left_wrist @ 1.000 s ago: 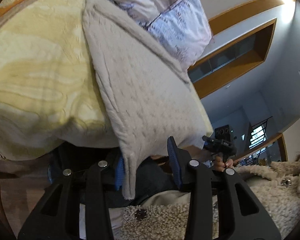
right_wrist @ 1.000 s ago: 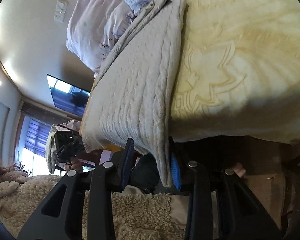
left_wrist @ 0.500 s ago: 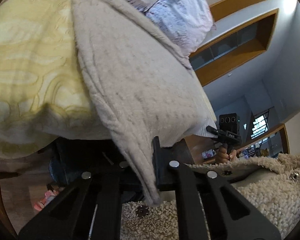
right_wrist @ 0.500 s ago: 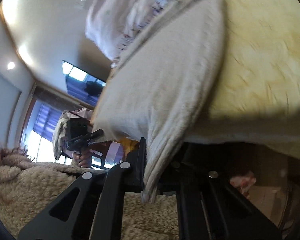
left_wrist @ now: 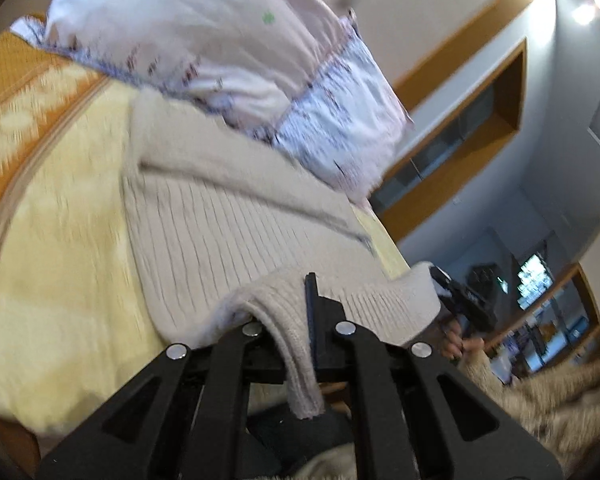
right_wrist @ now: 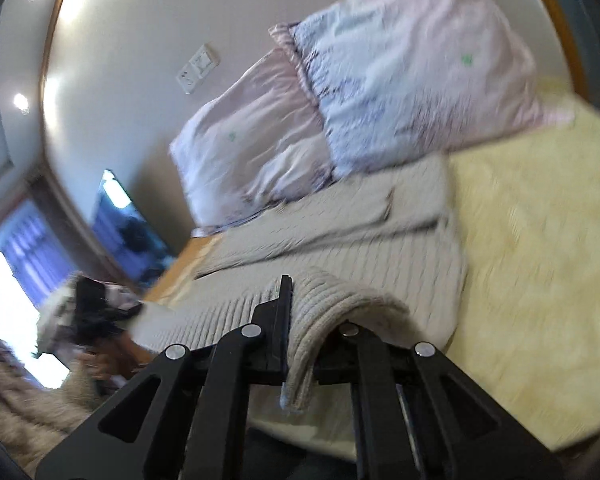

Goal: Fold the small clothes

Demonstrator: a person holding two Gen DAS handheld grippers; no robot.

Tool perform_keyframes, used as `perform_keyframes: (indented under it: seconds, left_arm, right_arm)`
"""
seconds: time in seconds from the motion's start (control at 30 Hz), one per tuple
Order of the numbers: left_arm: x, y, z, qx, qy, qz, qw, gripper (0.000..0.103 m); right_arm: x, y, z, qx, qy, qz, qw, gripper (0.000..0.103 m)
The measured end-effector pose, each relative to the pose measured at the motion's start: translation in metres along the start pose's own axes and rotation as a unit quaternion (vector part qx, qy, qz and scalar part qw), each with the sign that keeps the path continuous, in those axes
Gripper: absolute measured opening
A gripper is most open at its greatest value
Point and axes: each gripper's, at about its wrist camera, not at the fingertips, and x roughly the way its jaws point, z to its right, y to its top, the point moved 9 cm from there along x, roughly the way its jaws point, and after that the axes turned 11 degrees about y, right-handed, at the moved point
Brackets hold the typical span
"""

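- Sweater [left_wrist: 228, 224]: beige rib knit, lying flat on the yellow bedspread [left_wrist: 60, 240], its far end against the pillows. The ribs run lengthwise. A folded band or sleeve crosses the upper part on a diagonal. Both views are motion-blurred, so fine detail is unclear.
- Near edge: lifted off the bed at two corners and curled back over the body of the garment. In each wrist view the knit bunches into a thick ridge, and a tail of cloth hangs down between the fingers toward 6 o'clock.
- Left gripper [left_wrist: 296, 344]: clamped on one near corner of the sweater.
- Right gripper [right_wrist: 300, 344]: clamped on the other corner. It also appears at 4 o'clock in the left view, at the hem's far corner.
- Pillows [right_wrist: 400, 72]: pale pink and blue print, at 12 o'clock beyond the sweater, one overlapping its top edge.
- Wall socket [right_wrist: 198, 68]: at 11 o'clock in the right view.
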Motion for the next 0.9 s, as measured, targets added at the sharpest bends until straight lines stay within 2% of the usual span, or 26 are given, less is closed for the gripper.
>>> perform_keyframes:
  seconds: [0.17, 0.3, 0.63, 0.9]
  left_arm:
    - [0.021, 0.050, -0.010, 0.007, 0.075, 0.024, 0.9969, 0.006]
    - [0.038, 0.085, -0.010, 0.033, 0.117, 0.032, 0.9921, 0.006]
    - [0.074, 0.155, -0.005, 0.038, 0.145, 0.048, 0.9875, 0.006]
    - [0.104, 0.185, -0.021, 0.028, 0.166, 0.047, 0.9846, 0.006]
  right_arm:
    - [0.024, 0.028, 0.009, -0.047, -0.064, 0.006, 0.997, 0.008]
    - [0.038, 0.043, 0.022, -0.052, -0.087, 0.012, 0.995, 0.008]
    - [0.059, 0.088, 0.033, -0.071, -0.120, 0.042, 0.989, 0.008]
    - [0.094, 0.115, 0.056, -0.049, -0.130, 0.043, 0.989, 0.008]
